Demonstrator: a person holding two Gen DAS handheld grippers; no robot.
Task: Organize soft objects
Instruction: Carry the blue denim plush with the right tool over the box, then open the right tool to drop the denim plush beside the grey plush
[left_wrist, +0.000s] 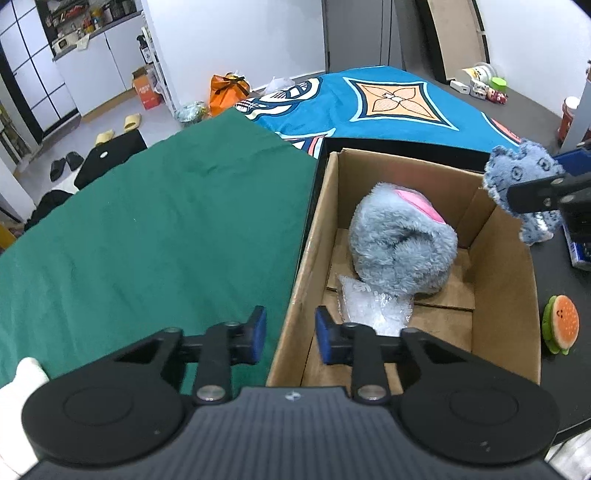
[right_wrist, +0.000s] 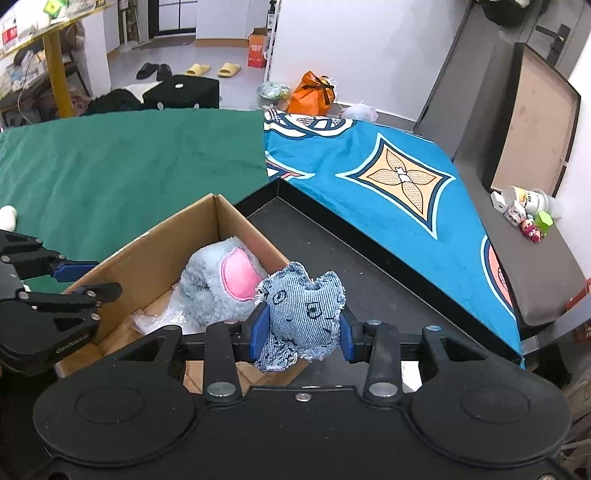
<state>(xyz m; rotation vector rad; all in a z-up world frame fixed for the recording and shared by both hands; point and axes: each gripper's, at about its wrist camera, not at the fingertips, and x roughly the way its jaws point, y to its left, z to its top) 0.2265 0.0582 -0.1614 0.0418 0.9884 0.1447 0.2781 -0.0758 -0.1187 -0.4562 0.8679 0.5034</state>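
Observation:
An open cardboard box (left_wrist: 509, 295) (right_wrist: 155, 243) stands on the black table. A fluffy grey plush with a pink patch (left_wrist: 402, 240) (right_wrist: 225, 280) lies inside it on a clear plastic bag (left_wrist: 373, 306). My right gripper (right_wrist: 302, 332) is shut on a blue denim soft toy (right_wrist: 304, 310) and holds it in the air just beside the box's right edge; the toy also shows in the left wrist view (left_wrist: 524, 181). My left gripper (left_wrist: 290, 336) is open and empty, straddling the box's left wall. A burger-shaped soft toy (left_wrist: 561, 325) lies on the table right of the box.
A green cloth (left_wrist: 147, 229) covers the surface left of the box and a blue patterned cloth (left_wrist: 369, 103) lies behind it. Small figurines and cups (right_wrist: 524, 210) stand at the far right edge. A blue box (left_wrist: 580, 251) lies right of the carton.

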